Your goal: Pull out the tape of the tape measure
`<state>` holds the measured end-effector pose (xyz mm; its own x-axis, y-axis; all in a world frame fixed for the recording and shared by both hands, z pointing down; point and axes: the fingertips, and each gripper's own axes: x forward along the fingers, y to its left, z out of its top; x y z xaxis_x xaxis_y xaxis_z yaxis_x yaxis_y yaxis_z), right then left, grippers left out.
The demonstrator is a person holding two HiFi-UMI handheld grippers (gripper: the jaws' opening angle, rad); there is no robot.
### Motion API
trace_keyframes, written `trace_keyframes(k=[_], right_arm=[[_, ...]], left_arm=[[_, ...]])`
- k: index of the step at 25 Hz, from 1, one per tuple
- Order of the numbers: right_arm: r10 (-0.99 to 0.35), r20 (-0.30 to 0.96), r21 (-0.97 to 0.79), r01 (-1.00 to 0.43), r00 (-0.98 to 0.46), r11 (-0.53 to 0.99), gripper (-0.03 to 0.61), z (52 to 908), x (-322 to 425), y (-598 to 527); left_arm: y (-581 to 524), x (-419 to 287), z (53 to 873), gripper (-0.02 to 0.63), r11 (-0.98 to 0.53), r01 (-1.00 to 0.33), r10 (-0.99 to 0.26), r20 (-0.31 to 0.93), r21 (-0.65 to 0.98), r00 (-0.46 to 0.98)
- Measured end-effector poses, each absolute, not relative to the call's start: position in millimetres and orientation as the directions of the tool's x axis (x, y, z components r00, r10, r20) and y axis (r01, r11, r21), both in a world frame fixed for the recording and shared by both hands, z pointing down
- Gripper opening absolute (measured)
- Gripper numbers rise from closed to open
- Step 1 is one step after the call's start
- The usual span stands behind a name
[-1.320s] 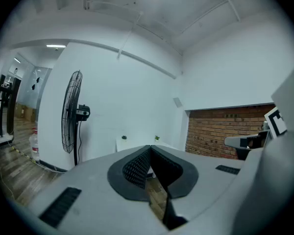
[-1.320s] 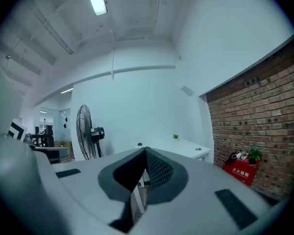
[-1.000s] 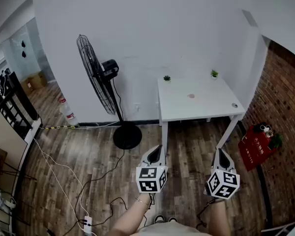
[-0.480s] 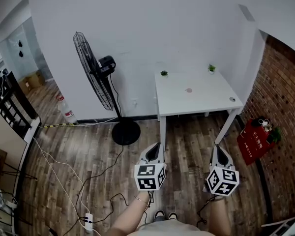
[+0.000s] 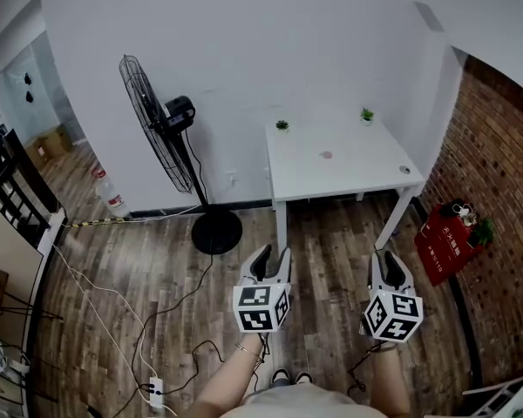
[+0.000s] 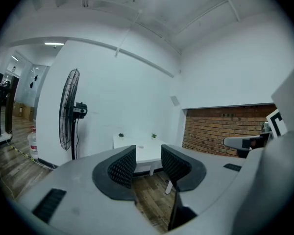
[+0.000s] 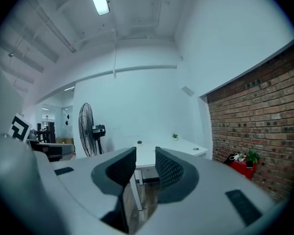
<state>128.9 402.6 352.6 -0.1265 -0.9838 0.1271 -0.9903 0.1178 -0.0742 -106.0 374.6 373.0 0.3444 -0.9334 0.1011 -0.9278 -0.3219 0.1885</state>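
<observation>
I cannot make out a tape measure for certain. On the white table (image 5: 349,179) lie a small pinkish spot (image 5: 326,156) and a small round grey object (image 5: 404,170), both too small to identify. My left gripper (image 5: 271,256) is held over the wooden floor, well short of the table, open with nothing between its pads (image 6: 123,166). My right gripper (image 5: 386,259) hangs level with it to the right, also open and empty. Both gripper views look toward the table (image 6: 139,150) (image 7: 182,146) across the room.
Two tiny potted plants (image 5: 281,125) (image 5: 366,114) stand at the table's back edge. A standing fan (image 5: 157,138) is left of the table. Cables (image 5: 113,312) and a power strip (image 5: 155,394) lie on the floor at the left. A red box (image 5: 449,238) sits by the brick wall (image 5: 506,190).
The table and fan have slid up and to the left in the head view. Both grippers have risen slightly, and their jaws show further apart than a second ago.
</observation>
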Motion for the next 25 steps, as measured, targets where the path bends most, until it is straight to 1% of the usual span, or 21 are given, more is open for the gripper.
trace_keyframes(k=[2,5,9,11,20,25], right_arm=[[-0.984,0.126,-0.078,-0.990,-0.123,0.114,0.146,352.6,130.7,401.7],[-0.985,0.129,-0.079,-0.991,-0.114,0.105,0.177,354.9,133.7,399.1],[-0.985,0.136,-0.080,-0.993,-0.102,0.092,0.222,357.4,134.3,393.8],[-0.986,0.137,-0.083,-0.993,-0.096,0.085,0.232,358.8,132.5,391.1],[-0.986,0.152,-0.089,-0.994,-0.074,0.061,0.233,371.7,121.1,381.3],[-0.980,0.190,-0.084,-0.995,-0.063,0.048,0.233,385.4,123.0,376.8]], left_arm=[[372.6,-105.3,373.4,0.163,-0.322,-0.929,-0.933,0.104,0.179,0.344],[369.6,-103.3,377.3,0.204,-0.328,-0.929,-0.930,0.112,0.172,0.349],[366.0,-103.6,380.7,0.229,-0.335,-0.926,-0.927,0.116,0.173,0.357],[363.4,-106.2,382.4,0.235,-0.334,-0.927,-0.927,0.121,0.168,0.356],[350.4,-128.6,389.9,0.236,-0.317,-0.935,-0.932,0.132,0.158,0.339],[342.7,-134.6,405.0,0.235,-0.308,-0.935,-0.928,0.160,0.176,0.336]])
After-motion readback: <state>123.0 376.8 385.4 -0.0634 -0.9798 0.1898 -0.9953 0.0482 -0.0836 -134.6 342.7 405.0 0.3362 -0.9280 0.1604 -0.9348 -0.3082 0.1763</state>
